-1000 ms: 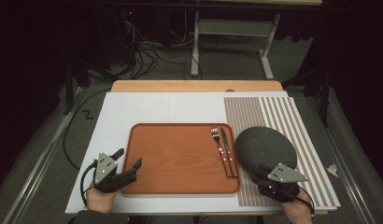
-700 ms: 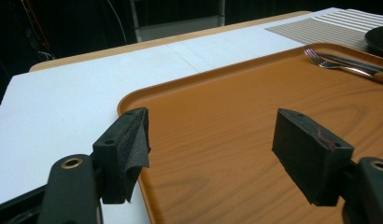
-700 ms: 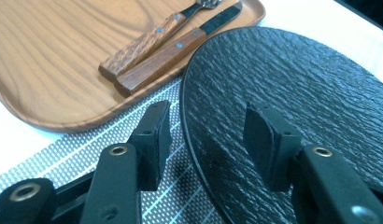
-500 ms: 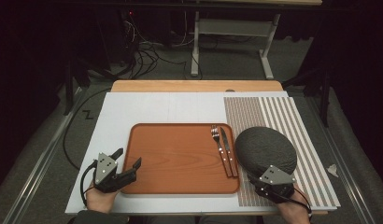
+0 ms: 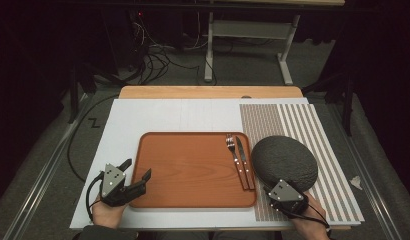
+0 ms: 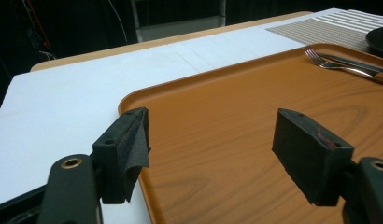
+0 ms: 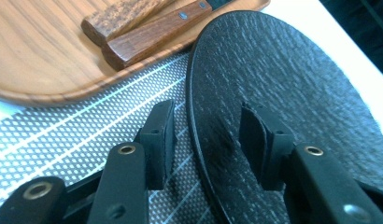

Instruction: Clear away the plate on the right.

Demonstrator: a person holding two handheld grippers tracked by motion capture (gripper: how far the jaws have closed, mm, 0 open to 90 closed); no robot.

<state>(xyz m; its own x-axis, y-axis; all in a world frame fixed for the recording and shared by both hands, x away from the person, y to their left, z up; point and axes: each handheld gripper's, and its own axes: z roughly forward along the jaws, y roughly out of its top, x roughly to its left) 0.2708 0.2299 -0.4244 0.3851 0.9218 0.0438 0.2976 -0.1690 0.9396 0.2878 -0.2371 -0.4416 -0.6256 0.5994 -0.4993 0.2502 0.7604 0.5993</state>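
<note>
A dark textured round plate [image 5: 285, 161] lies on the striped placemat [image 5: 323, 130], right of a brown wooden tray [image 5: 193, 170]. A fork [image 5: 232, 149] and a wooden-handled knife [image 5: 244, 165] lie along the tray's right side. My right gripper [image 5: 275, 186] is at the plate's near rim. In the right gripper view the plate [image 7: 283, 74] has its rim between the jaws of my right gripper [image 7: 208, 126], which have just been closing; a gap still shows beside the left pad. My left gripper [image 5: 137, 168] stands open and holds nothing, straddling the tray's [image 6: 255, 107] left edge.
The tray and placemat rest on a white board [image 5: 158, 115] over a wooden table [image 5: 208, 92]. Cables and a metal stand [image 5: 243, 45] sit on the floor beyond. A small white scrap [image 5: 356, 181] lies right of the placemat.
My right gripper has slid left along the plate's near rim and its jaws have narrowed. My left gripper has stayed put.
</note>
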